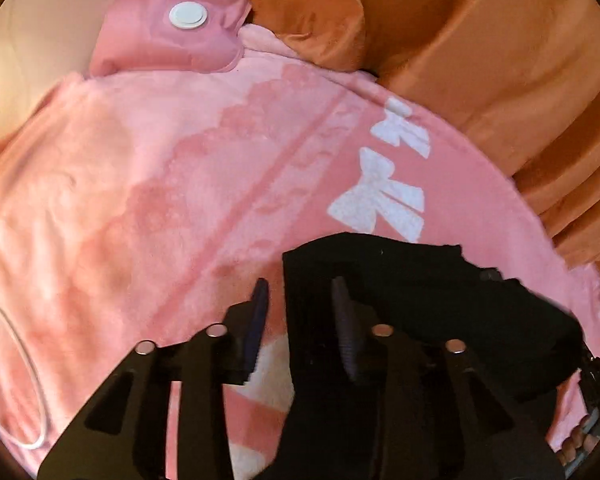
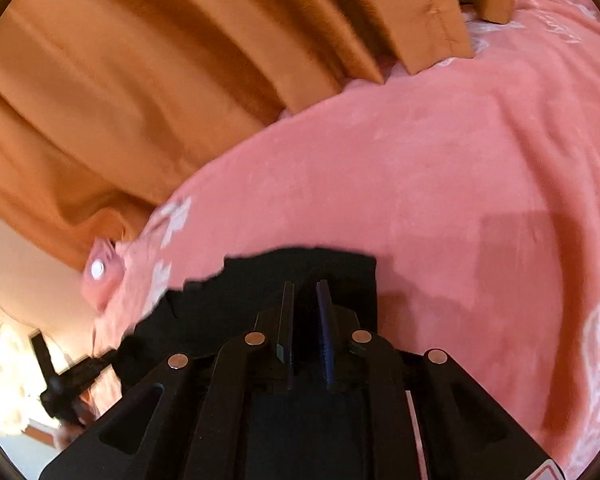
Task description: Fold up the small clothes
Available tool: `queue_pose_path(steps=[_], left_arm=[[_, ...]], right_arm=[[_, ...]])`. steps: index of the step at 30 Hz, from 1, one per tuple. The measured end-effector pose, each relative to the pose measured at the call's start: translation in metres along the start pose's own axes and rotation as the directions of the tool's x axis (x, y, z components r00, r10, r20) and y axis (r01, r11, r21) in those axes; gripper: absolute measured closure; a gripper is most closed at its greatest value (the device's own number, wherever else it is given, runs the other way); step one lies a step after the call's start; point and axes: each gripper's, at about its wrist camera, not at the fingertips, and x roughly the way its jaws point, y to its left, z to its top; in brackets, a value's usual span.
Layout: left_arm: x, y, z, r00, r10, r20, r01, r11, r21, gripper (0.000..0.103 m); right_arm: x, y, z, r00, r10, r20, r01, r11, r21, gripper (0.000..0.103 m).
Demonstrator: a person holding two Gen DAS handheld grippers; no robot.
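Black garment [image 1: 400,292] lies on the pink blanket [image 1: 160,184] on the bed, between both grippers, its top edge running roughly left-right across both views.

Left gripper [image 1: 300,300]: jaws partly open, straddling the garment's left edge. One finger sits over bare blanket, the other over or against the black cloth. Can't tell if cloth is actually between them; nothing looks clamped.

Right gripper [image 2: 306,300]: jaws nearly closed, narrow gap, tips right at the garment [image 2: 300,268]. Cloth fills the gap region, so it looks pinched, but black on black makes this a judgement.

Both grippers point forward and angled down toward the bed, the orange curtain [image 2: 160,80] beyond. The left is nearer the garment's left edge, the right nearer its right end.

Next move likely hinges on both holding that same edge before lifting it over.
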Motion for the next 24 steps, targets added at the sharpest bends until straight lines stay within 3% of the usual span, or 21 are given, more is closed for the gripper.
queue_pose_path(steps=[1,2,5,6,11,13,15,17,19,21,22,24], left_arm=[[-0.007,0.004,-0.004,1.0,-0.012,0.019,0.011,1.0,0.005,0.056],[-0.016,0.005,-0.011,0.999,-0.021,0.033,0.021,1.0,0.023,0.054],[-0.036,-0.013,-0.034,0.997,-0.054,0.06,0.046,0.991,0.128,0.047],[-0.04,-0.022,-0.043,0.996,-0.063,0.063,0.052,0.986,0.156,0.04],[-0.017,-0.06,-0.08,0.99,-0.118,-0.08,0.134,0.963,0.233,0.038],[-0.003,-0.073,-0.08,0.994,-0.066,-0.088,0.088,0.955,0.283,0.038],[0.005,-0.083,-0.066,0.998,-0.037,-0.055,0.052,0.95,0.309,0.038],[0.018,-0.088,-0.041,1.0,0.009,-0.03,0.0,0.954,0.299,0.035],[0.037,-0.086,-0.016,0.996,0.087,-0.016,-0.079,0.957,0.28,0.031],[0.056,-0.068,0.007,0.978,0.209,-0.016,-0.201,0.958,0.203,0.031],[0.059,-0.056,0.016,0.974,0.223,-0.034,-0.215,0.965,0.151,0.034],[0.042,-0.03,0.022,0.993,0.108,-0.037,-0.107,0.994,0.032,0.033]], right_arm=[[-0.012,-0.001,-0.005,0.999,-0.019,0.043,0.02,1.0,-0.02,0.058],[-0.019,0.0,-0.008,0.998,-0.025,0.062,0.028,0.999,-0.046,0.049],[-0.03,0.007,-0.032,1.0,0.002,0.027,0.002,0.991,-0.136,0.05],[-0.029,0.011,-0.047,1.0,0.029,0.001,-0.028,0.987,-0.159,0.05],[0.005,0.051,-0.104,0.981,-0.011,-0.193,-0.06,0.93,-0.361,0.054],[0.029,0.068,-0.109,0.971,-0.03,-0.236,-0.076,0.902,-0.426,0.054],[0.044,0.079,-0.097,0.972,-0.023,-0.234,-0.086,0.893,-0.442,0.054],[0.067,0.086,-0.063,0.976,-0.031,-0.216,-0.064,0.905,-0.421,0.055],[0.079,0.081,-0.031,0.988,-0.086,-0.126,0.029,0.918,-0.395,0.057],[0.086,0.06,0.002,0.984,-0.17,-0.055,0.146,0.944,-0.296,0.057],[0.083,0.046,0.015,0.979,-0.2,-0.039,0.186,0.957,-0.224,0.057],[0.06,0.027,0.025,0.986,-0.166,-0.014,0.162,0.977,-0.136,0.057]])
